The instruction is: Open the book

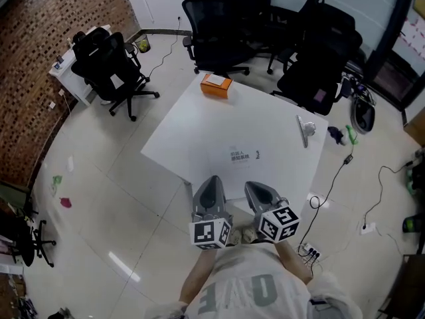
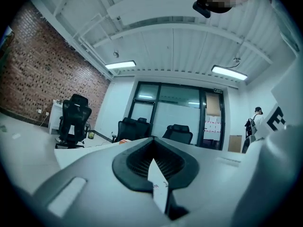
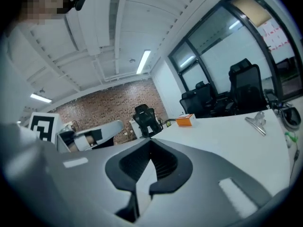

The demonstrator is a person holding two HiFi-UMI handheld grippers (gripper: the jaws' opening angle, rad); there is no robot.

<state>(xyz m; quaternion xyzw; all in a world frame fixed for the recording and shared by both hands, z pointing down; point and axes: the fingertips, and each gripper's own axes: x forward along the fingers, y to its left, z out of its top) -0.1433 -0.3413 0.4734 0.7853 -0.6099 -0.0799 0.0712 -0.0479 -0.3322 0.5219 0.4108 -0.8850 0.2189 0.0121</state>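
Observation:
An orange book (image 1: 216, 85) lies flat near the far corner of the white table (image 1: 199, 145). In the right gripper view the book (image 3: 185, 120) is small and far ahead, and the left gripper view shows only an orange sliver of it (image 2: 124, 140). My left gripper (image 1: 212, 182) and right gripper (image 1: 256, 189) hang side by side over the table's near edge, far from the book. The jaws of both are shut with nothing between them; the left gripper (image 2: 154, 139) and the right gripper (image 3: 151, 141) point roughly level across the tabletop.
A metal binder clip (image 1: 306, 130) lies on the table's right side, and small print (image 1: 243, 155) marks its middle. Black office chairs (image 1: 109, 68) stand left of and behind the table. Cables and a power strip (image 1: 309, 250) lie on the floor at right.

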